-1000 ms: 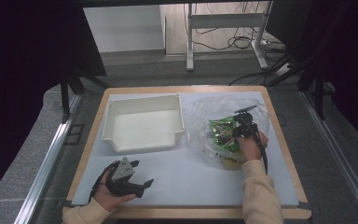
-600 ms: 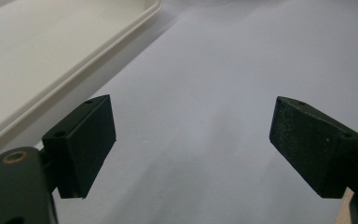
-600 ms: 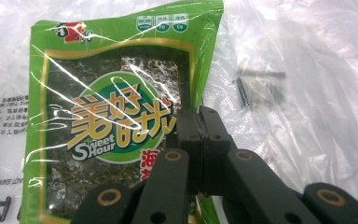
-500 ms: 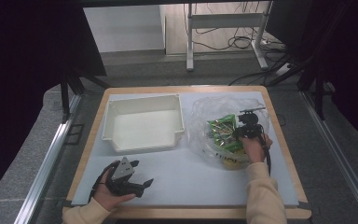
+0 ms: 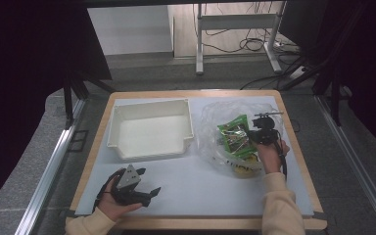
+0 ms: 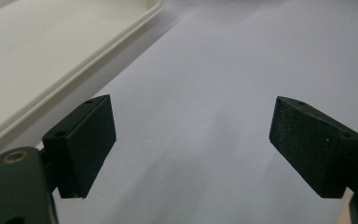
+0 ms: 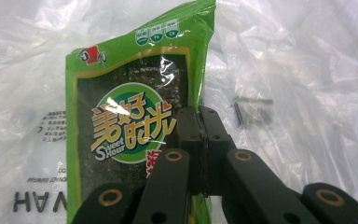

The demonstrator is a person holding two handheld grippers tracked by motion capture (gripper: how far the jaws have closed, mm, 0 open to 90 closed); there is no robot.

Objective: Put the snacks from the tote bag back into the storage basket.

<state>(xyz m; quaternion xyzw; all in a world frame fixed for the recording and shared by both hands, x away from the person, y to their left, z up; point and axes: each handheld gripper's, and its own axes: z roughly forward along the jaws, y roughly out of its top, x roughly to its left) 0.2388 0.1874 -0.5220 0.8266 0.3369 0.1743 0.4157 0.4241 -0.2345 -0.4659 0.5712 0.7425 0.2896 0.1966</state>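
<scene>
Lifting now, up and a little toward the white bin (image 5: 149,128): green snack packet (image 5: 235,136) riding higher than a second ago, tilted clear of the crumpled clear plastic bag (image 5: 225,115) on the right half of the table (image 5: 200,183). Clamping on that packet's right edge: right gripper (image 5: 254,135), jaws pressed together on the foil, as seen in the right gripper view, where the packet (image 7: 135,126) is hanging in front of the bag (image 7: 307,70) with the pads meeting on its margin. Closing a touch further over the last second, then holding firm. Meaning, most likely: grasp secured, extraction from the bag under way, carry to the bin coming next. Remaining in the bag, near its front: something yellow, too blurred to name. Resting at the near left of the table: left gripper (image 5: 142,192), same spot as before, jaws standing wide apart with nothing between them, bin rim (image 6: 74,70) just beside in the left gripper view.
</scene>
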